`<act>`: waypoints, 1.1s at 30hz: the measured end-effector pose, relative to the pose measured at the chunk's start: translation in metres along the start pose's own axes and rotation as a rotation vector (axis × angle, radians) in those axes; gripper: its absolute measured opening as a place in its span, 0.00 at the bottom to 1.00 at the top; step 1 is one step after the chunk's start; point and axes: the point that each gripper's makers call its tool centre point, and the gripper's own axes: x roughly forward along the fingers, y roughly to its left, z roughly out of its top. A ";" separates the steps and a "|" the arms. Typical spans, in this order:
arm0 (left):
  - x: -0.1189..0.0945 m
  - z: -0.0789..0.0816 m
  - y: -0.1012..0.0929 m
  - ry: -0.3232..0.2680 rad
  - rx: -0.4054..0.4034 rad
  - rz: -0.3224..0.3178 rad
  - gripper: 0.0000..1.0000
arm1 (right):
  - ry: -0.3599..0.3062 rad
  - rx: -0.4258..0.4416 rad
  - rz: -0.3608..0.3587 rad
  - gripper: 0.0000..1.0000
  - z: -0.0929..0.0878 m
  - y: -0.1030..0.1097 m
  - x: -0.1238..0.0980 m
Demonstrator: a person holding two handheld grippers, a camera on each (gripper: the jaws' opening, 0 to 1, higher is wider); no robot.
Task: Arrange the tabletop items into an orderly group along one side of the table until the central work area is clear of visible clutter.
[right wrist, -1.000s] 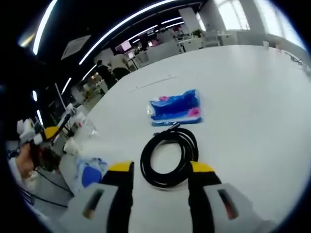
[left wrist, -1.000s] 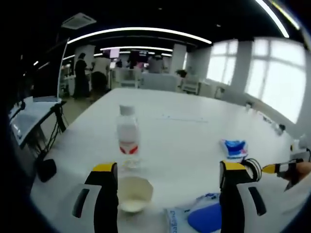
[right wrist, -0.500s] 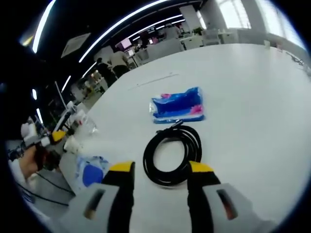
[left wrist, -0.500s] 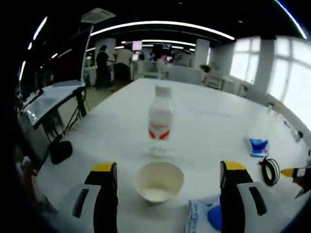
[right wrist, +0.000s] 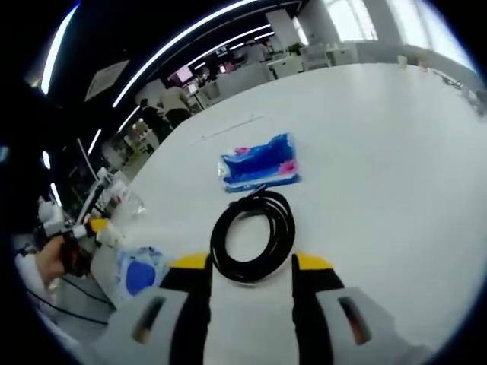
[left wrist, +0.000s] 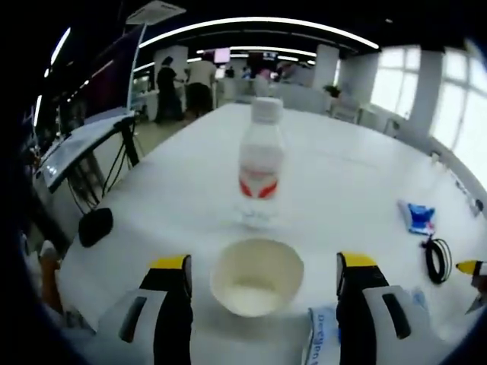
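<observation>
Bowl (left wrist: 256, 275) sits between open left gripper (left wrist: 262, 270) jaws; light, rigid, grip rim. Cable coil (right wrist: 253, 236) ahead of open right gripper (right wrist: 251, 266); floppy.

Beyond the table's far end, at twelve o'clock in the left gripper view, people in dark and white tops (left wrist: 188, 84) stand among white office desks. Long curved white ceiling light strips (left wrist: 259, 21) arc overhead. Bright tall windows (left wrist: 456, 114) fill the two o'clock side. At nine o'clock a dark tripod stand (left wrist: 114, 163) holds a slanted grey board (left wrist: 72, 144).
</observation>
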 end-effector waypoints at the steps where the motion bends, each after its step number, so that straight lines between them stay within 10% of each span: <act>1: 0.000 -0.001 0.000 0.002 -0.006 -0.001 0.66 | 0.002 -0.001 0.000 0.39 0.000 0.000 0.000; 14: 0.000 -0.005 0.001 -0.003 -0.048 -0.044 0.34 | 0.021 -0.016 0.009 0.39 -0.007 0.005 0.001; 33: 0.008 0.030 -0.050 -0.050 -0.030 -0.155 0.34 | 0.008 -0.006 0.018 0.38 -0.004 0.005 0.001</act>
